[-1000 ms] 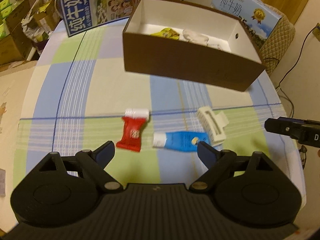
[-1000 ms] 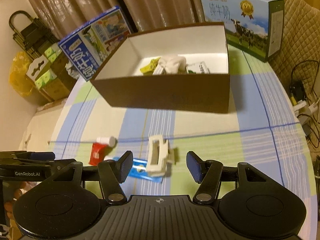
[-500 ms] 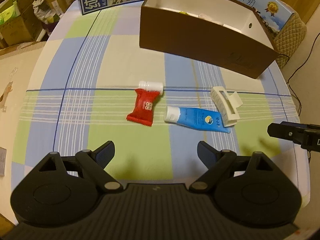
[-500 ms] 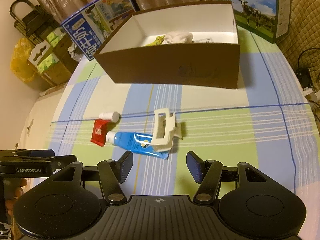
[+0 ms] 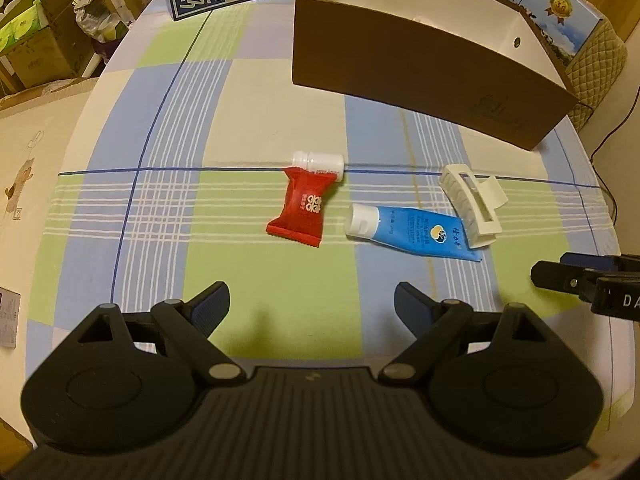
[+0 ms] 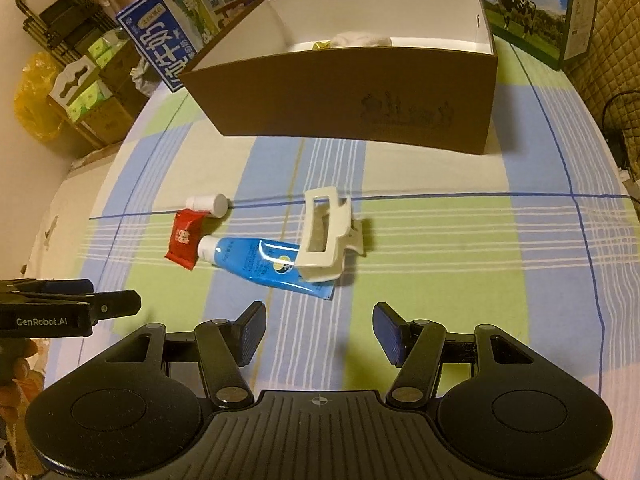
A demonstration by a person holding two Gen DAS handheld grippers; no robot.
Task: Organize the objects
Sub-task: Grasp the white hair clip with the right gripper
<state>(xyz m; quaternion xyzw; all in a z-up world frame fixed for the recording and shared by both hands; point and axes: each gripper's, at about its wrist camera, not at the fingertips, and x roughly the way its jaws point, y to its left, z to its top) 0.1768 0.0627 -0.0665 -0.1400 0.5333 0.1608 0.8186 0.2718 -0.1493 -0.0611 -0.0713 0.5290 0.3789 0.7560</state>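
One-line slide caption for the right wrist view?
Open right gripper above a white hair clip resting on a blue tube, brown box behind.

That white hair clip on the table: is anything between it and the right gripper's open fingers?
Nothing visible. The right gripper hangs open with only bare tablecloth before the hair clip. The clip's near end does rest on the blue tube.

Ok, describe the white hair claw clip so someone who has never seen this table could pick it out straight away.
Start at the brown cardboard box at the far side of the checked tablecloth; four small items lie in front of it. The hair claw clip is the one at the right end, its near end resting on the tail of the blue tube. It alone is cream-white with an open rectangular frame.
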